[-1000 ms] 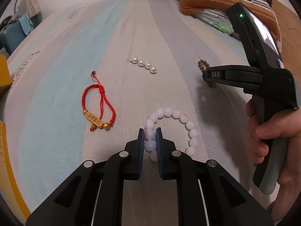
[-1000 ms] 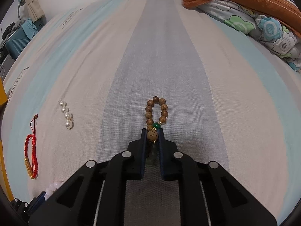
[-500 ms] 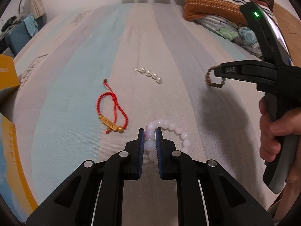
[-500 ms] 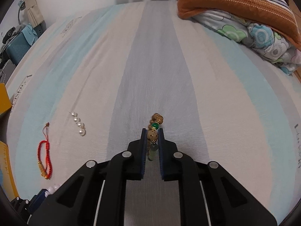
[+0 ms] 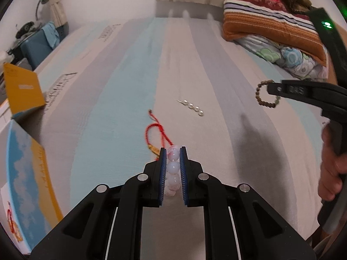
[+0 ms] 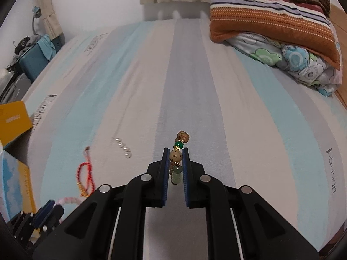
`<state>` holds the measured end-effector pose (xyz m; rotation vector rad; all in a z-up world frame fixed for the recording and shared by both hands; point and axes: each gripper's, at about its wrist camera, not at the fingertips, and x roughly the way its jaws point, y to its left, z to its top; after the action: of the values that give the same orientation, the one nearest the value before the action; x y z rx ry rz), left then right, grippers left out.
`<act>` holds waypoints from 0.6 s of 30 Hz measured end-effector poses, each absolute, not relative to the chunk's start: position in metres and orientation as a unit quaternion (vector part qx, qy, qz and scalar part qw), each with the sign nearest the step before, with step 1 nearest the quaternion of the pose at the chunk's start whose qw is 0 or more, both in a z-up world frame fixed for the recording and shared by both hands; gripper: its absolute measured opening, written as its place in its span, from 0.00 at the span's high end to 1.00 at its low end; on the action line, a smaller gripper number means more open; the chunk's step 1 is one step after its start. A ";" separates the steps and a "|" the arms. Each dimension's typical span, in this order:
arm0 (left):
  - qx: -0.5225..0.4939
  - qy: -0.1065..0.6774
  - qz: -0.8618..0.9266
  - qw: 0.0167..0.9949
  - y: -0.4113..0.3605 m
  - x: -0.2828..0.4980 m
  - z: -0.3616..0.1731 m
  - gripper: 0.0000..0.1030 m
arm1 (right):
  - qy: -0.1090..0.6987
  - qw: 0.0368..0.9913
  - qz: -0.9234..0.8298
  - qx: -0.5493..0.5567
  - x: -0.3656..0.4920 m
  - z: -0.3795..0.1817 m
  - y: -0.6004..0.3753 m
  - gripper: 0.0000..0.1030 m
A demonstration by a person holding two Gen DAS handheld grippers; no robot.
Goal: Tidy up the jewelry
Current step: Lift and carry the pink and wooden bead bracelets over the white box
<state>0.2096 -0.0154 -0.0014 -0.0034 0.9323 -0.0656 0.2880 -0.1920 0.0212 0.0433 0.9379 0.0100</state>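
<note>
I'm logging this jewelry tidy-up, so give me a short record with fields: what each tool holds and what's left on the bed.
left tool: shut on pink bead bracelet, lifted
right tool: shut on brown bead bracelet, lifted
on bed: red cord bracelet, pearl strand
box: yellow and blue box at bed's left edge

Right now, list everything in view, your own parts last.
pink-white bead bracelet: 1, pale pink, clamped in left gripper
wooden bead bracelet: 1, brown with green bead, clamped in right gripper
red cord bracelet: 1, red with gold charm, on bed
pearl pin: 1, white, on bed beyond the red cord
box: 1, yellow and blue, left edge
pillow: 1, orange striped, on floral quilt
bedsheet: 1, striped blue-grey
left gripper: shut
right gripper: shut
</note>
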 end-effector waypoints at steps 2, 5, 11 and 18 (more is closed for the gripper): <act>-0.007 0.450 -0.027 0.893 -0.010 0.209 0.003 0.89 | 0.446 0.895 0.012 0.018 0.278 0.030 -0.186 0.90; -0.014 0.446 -0.016 0.895 -0.001 0.206 0.012 0.89 | 0.441 0.897 0.019 0.015 0.264 0.039 -0.179 0.90; -0.026 0.442 0.004 0.897 0.011 0.194 0.027 0.89 | 0.432 0.901 0.046 0.001 0.242 0.054 -0.157 0.90; -0.039 0.433 0.024 0.900 0.026 0.181 0.044 0.89 | 0.421 0.904 0.079 -0.010 0.224 0.067 -0.130 0.90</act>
<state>0.1809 0.0263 0.0443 -0.0815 0.8955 0.0486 0.2240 -0.1300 0.0674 -0.0213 0.8700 0.1628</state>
